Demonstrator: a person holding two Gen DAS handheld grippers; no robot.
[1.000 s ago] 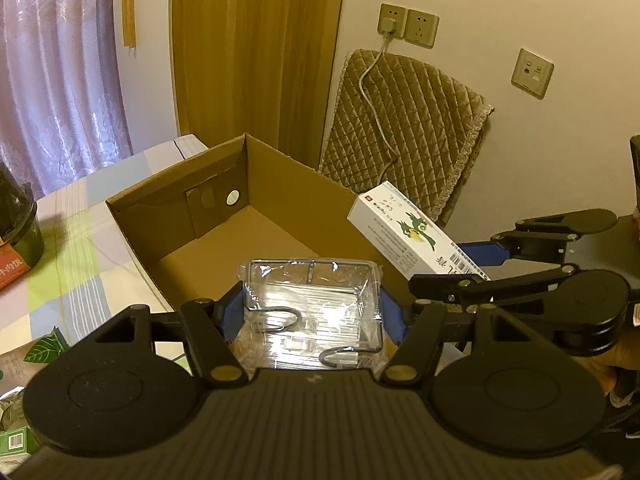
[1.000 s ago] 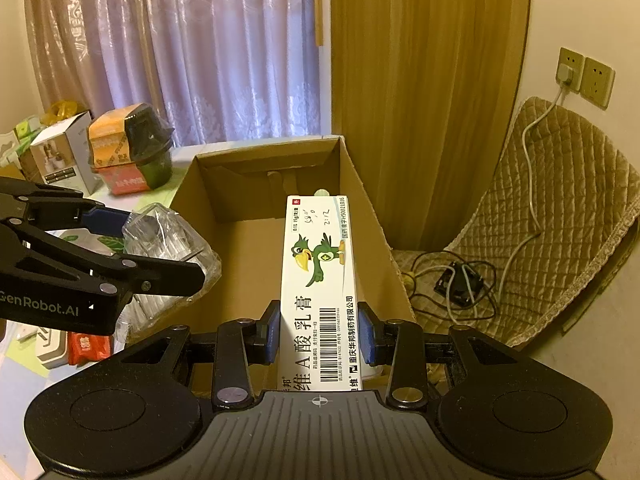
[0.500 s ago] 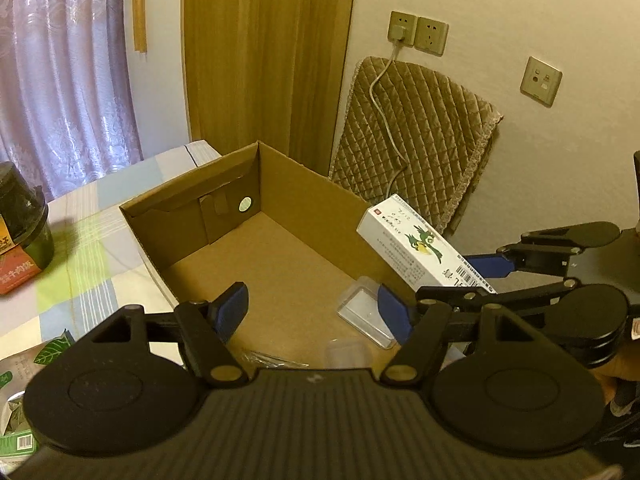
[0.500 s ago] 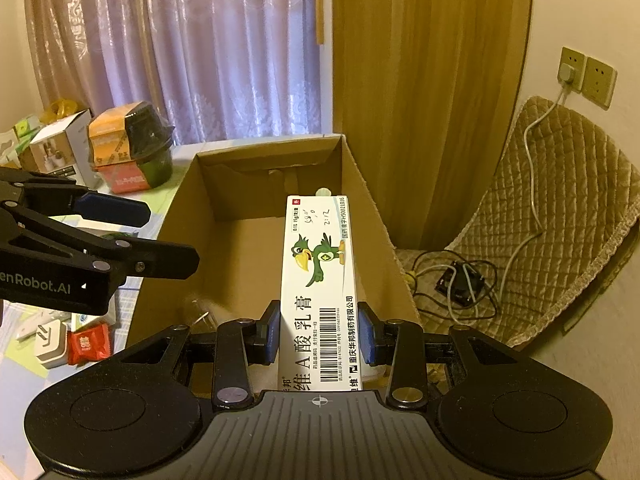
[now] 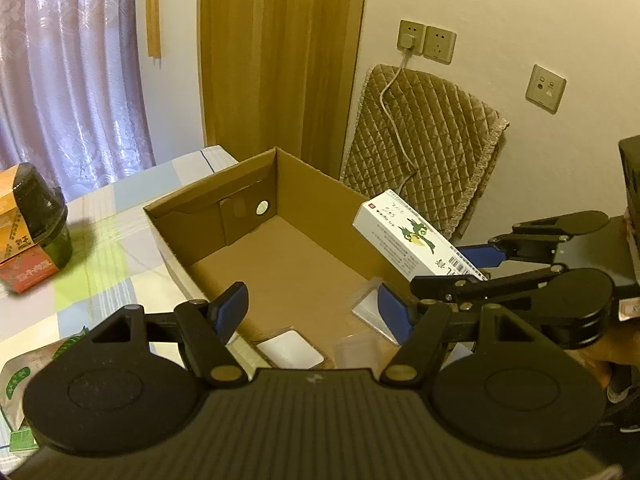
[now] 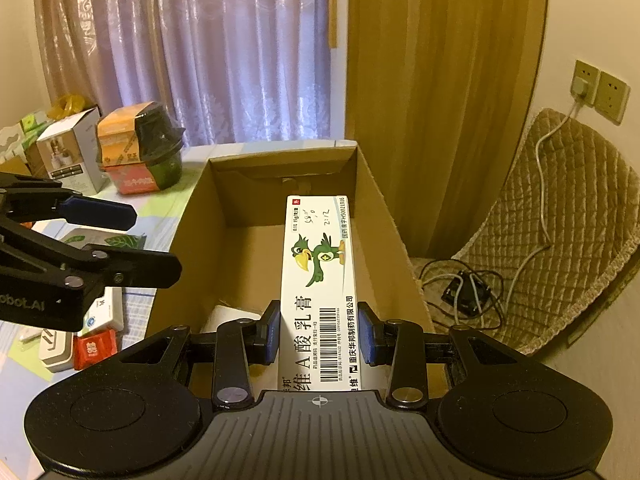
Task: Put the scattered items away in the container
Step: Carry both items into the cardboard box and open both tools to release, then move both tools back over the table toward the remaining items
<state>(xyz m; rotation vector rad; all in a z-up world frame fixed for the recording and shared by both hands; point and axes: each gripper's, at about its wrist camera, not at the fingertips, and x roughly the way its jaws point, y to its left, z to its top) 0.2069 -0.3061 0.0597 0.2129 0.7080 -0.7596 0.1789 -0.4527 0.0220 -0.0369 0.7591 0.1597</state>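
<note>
An open cardboard box [image 5: 224, 196] [image 6: 376, 200] stands on the table. My left gripper [image 5: 312, 308] hangs open above the box's near end with nothing between its fingers. Below it, clear plastic packets [image 5: 290, 346] lie on the box floor. My right gripper [image 6: 318, 332] is shut on a long white ointment carton [image 6: 320, 264] with a green parrot print. The carton [image 5: 408, 236] is held level over the box's right side. In the right wrist view the left gripper's [image 6: 132, 240] arms show at the left.
A dark bowl-shaped package with an orange label [image 5: 32, 228] [image 6: 140, 148] sits on the chequered tablecloth [image 5: 100, 248]. A white box [image 6: 72, 152], small packets [image 6: 94, 346] and a leaf-print pouch [image 5: 24, 364] lie left of the box. A quilted chair [image 5: 424, 140] with a cable stands behind.
One second ago my left gripper held a clear packet with wire hooks; it opened, and the packet now lies in the box. The left gripper has lifted a little. The right gripper has stayed put.
</note>
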